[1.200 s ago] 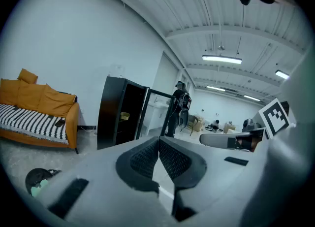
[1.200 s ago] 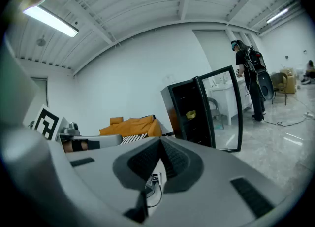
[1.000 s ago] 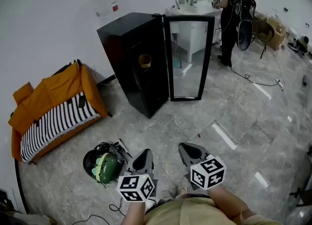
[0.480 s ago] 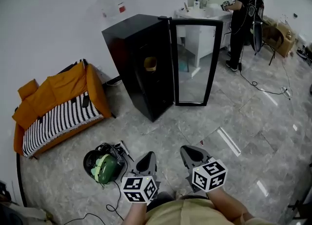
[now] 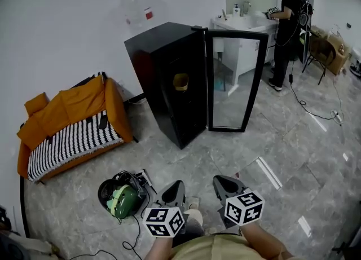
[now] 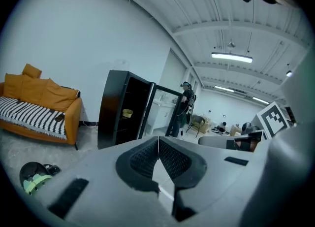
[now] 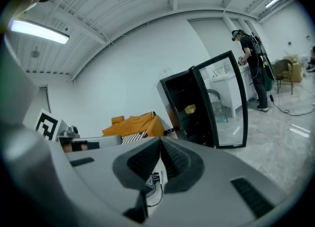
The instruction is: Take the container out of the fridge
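A tall black fridge [image 5: 166, 78] stands against the white wall, its glass door [image 5: 234, 81] swung open. On a shelf inside sits a small yellow container [image 5: 180, 81], also seen in the left gripper view [image 6: 127, 113] and the right gripper view [image 7: 189, 108]. My left gripper [image 5: 176, 188] and right gripper [image 5: 221, 183] hang low near my body, well short of the fridge. Both are shut with nothing between the jaws, as the left gripper view [image 6: 158, 140] and right gripper view [image 7: 160, 141] show.
An orange sofa [image 5: 70, 123] with a striped cover stands left of the fridge. A green and black headset [image 5: 121, 197] with cables lies on the marble floor by my left gripper. A person [image 5: 287, 22] stands at a white sink [image 5: 242, 25] behind the fridge door.
The view has shifted: the fridge and sofa sit slightly lower and further right in the frame. Both grippers stay shut and low.
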